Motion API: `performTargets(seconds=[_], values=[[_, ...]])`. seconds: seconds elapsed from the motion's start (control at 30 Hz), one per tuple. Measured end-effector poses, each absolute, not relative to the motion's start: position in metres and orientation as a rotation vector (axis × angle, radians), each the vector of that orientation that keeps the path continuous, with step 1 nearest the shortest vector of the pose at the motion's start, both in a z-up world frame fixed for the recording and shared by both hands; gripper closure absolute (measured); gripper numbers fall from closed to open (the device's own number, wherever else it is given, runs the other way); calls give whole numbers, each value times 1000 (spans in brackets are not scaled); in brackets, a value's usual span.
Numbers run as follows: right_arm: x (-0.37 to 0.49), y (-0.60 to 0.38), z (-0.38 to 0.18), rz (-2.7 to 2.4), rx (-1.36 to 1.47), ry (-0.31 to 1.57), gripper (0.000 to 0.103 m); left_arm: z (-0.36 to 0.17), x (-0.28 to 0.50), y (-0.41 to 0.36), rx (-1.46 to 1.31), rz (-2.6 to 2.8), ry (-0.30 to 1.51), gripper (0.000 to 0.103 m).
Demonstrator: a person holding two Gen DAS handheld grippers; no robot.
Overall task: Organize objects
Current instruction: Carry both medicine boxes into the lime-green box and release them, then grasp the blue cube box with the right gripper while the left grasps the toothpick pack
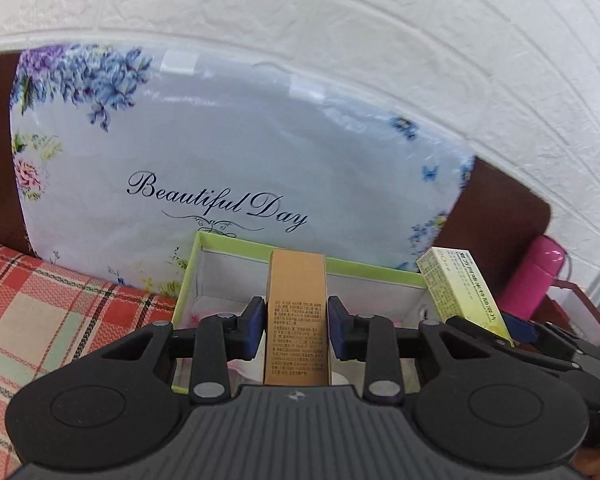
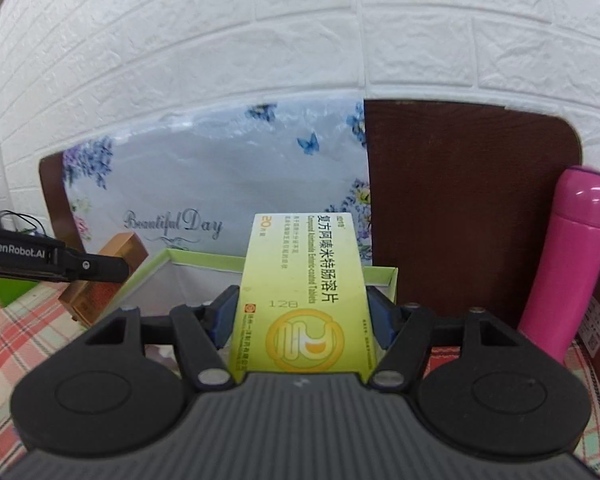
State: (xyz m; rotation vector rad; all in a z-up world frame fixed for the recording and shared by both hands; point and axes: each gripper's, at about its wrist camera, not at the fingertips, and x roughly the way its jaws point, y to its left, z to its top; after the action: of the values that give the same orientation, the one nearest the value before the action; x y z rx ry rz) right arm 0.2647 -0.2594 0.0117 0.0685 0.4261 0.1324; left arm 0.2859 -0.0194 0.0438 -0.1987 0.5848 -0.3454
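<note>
The left gripper (image 1: 296, 326) pinches a tall, narrow tan carton (image 1: 296, 316) between its blue pads, holding it upright over the open tray (image 1: 188, 276), a shallow cardboard box with lime-green rim and white inner walls. The right gripper (image 2: 302, 314) clamps a flat, glossy yellow-green carton (image 2: 302, 292) printed with Chinese text and a round gold emblem, held above the tray's right edge. The tray rests on a bed (image 1: 40, 312) covered in coarse red-and-cream plaid cloth, close to its head edge. Just behind the tray leans a puffy pillow (image 1: 228, 152) in shiny plastic wrap, pale blue with floral print and the script "Beautiful Day". It stands against a smooth dark-brown headboard (image 2: 468, 200) with rounded corners. A glossy pink cylindrical flask (image 2: 568, 256) stands upright at the right, beside the bed. The wall (image 2: 300, 40) is white embossed brick.
</note>
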Motion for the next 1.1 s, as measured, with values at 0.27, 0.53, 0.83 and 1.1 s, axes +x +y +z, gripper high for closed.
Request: performTargets(seconds=[0.27, 0.53, 0.83, 1.1], values=[[296, -243, -28, 109, -43, 479, 13, 11, 311, -26, -142, -286, 600, 30], [276, -247, -17, 128, -37, 428, 0, 15, 302, -22, -148, -285, 608, 30], [234, -259, 11, 150, 25, 376, 0, 40, 260, -25, -123, -297, 601, 30], [182, -262, 27, 172, 43, 334, 0, 55, 210, -26, -102, -329, 585, 30]])
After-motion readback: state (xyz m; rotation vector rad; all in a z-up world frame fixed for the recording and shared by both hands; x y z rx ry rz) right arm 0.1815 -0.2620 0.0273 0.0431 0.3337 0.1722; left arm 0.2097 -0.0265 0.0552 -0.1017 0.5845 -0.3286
